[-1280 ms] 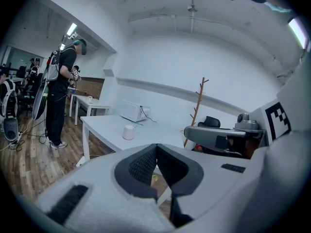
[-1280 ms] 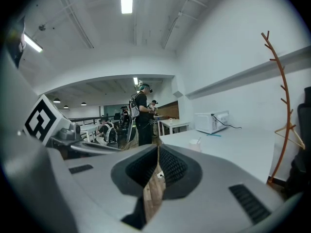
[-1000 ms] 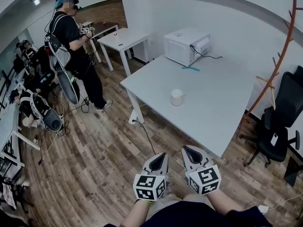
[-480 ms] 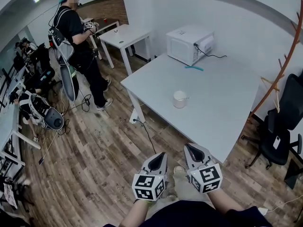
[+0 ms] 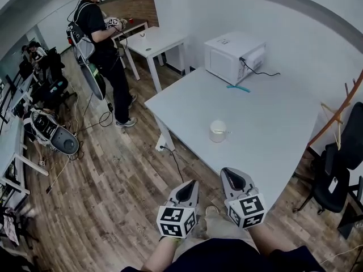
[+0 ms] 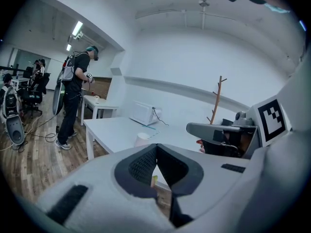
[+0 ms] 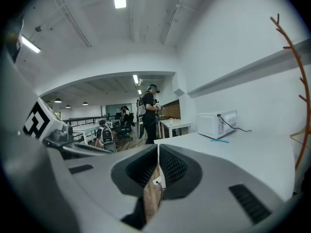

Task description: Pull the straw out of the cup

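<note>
View from above of a white surface (image 5: 266,123) in an office, with one pale cup (image 5: 218,131) standing near the middle, well apart from both claws. One straw (image 5: 223,132) sits in the cup; only a short bit seems to show at the right of the rim, too small to be sure of. The left claw (image 5: 191,183) and the right claw (image 5: 228,174) hang side by side over the wooden floor, just short of the near edge of the surface. Each is clenched with nothing between its jaws, and each points toward the cup. The straw is likely light, thin and easily crushed, so it should be pinched gently on the part above the rim and lifted along its own line. The cup also looks light and may tip or slide, so the other claw would do well to steady its wall. Also on the surface are one microwave (image 5: 234,55) at the far end and one teal stick (image 5: 238,88) beside it. One person (image 5: 105,38) stands at a second table further off.
</note>
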`<action>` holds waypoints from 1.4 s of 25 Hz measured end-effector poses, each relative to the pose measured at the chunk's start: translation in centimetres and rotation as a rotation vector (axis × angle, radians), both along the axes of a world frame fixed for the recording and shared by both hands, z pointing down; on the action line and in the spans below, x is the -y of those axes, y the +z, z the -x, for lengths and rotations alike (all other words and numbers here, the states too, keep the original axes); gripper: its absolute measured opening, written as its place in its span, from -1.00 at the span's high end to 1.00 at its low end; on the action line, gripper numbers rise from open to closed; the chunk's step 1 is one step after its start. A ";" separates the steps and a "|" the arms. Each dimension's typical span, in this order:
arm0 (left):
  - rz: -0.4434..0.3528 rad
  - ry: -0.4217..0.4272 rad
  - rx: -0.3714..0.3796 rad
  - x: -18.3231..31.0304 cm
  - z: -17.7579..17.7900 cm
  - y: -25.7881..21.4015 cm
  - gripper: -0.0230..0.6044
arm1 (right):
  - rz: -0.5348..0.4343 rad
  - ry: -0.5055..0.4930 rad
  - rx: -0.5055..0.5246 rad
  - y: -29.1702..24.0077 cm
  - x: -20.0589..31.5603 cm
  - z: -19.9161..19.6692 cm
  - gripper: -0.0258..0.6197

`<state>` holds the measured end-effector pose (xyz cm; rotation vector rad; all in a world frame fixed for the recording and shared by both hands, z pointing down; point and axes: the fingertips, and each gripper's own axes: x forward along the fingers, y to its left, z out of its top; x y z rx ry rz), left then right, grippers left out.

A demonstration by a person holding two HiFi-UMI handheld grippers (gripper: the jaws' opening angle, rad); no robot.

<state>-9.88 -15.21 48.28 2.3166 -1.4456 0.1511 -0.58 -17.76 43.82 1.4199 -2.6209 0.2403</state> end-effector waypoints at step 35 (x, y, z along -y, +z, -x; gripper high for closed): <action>0.106 -0.071 0.023 14.1 -3.3 5.7 0.87 | 0.215 -0.049 -0.105 11.2 16.5 -4.5 0.51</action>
